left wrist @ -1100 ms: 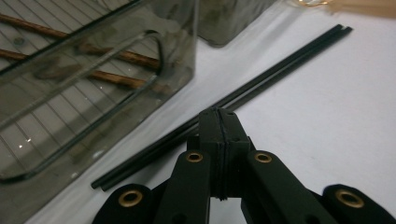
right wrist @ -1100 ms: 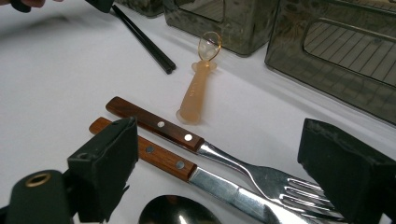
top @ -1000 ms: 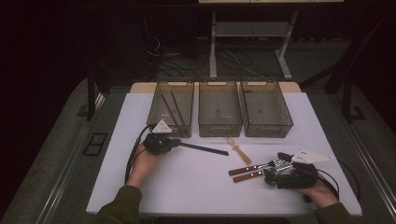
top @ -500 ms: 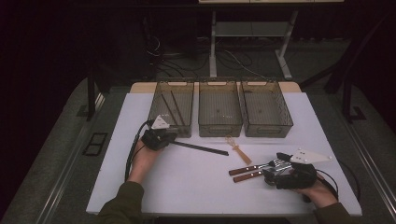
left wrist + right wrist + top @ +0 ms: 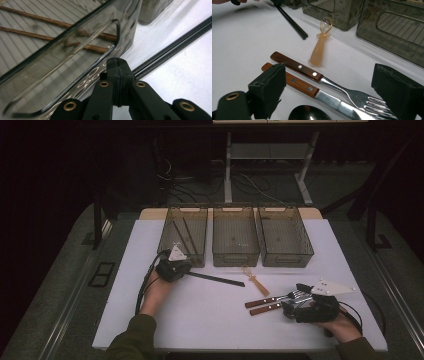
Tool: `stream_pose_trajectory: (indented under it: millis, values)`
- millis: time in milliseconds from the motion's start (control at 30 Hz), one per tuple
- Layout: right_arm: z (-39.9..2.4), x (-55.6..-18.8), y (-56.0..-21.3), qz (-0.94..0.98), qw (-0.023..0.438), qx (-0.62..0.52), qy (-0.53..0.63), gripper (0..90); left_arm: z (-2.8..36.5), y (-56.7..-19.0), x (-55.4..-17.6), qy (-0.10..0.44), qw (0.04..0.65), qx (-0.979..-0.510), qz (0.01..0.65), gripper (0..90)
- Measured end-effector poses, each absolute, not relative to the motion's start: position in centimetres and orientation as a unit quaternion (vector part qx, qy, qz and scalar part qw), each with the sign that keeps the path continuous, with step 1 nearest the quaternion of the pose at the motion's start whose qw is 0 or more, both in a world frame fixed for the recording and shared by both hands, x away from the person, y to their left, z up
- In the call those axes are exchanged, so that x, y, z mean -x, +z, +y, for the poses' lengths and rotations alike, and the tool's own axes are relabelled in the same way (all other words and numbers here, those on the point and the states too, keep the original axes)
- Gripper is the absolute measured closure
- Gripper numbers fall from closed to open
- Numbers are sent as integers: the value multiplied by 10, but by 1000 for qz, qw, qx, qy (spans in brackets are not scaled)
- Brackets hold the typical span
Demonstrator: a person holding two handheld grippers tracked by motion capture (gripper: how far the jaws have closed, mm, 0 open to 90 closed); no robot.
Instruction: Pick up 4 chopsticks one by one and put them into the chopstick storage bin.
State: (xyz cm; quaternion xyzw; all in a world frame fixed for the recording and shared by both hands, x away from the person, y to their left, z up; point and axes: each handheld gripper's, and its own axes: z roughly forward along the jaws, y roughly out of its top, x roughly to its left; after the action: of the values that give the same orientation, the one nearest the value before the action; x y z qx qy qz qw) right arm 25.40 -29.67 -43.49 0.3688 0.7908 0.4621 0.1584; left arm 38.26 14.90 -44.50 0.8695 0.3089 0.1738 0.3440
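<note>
A white table (image 5: 200, 320) carries three smoky translucent bins (image 5: 236, 237) side by side at its far edge, black chopsticks (image 5: 215, 279), an amber plastic spoon (image 5: 320, 47), a wood-handled fork (image 5: 312, 73), a matching knife (image 5: 307, 88), and seemingly a metal spoon (image 5: 308, 114).

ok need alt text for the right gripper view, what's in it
The right gripper, jaws wide open, hovers low over a wood-handled fork and knife lying side by side on a white table. A spoon bowl shows at the bottom edge; beyond lie a small amber spoon, black chopsticks and smoky clear bins.
</note>
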Motion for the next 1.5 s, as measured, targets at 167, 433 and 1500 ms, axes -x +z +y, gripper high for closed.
stream_pose_trajectory:
  millis: [167,433,1500]
  values:
    - [-297,-254,-435,792,160,-366,462,126,146,-448,-384,175,346,-869,308,894]
    - [-297,-254,-435,792,159,-366,462,125,152,-447,-383,164,340,-870,316,894]
    - [-297,-254,-435,792,159,-367,461,126,178,-441,-367,131,321,-881,323,894]
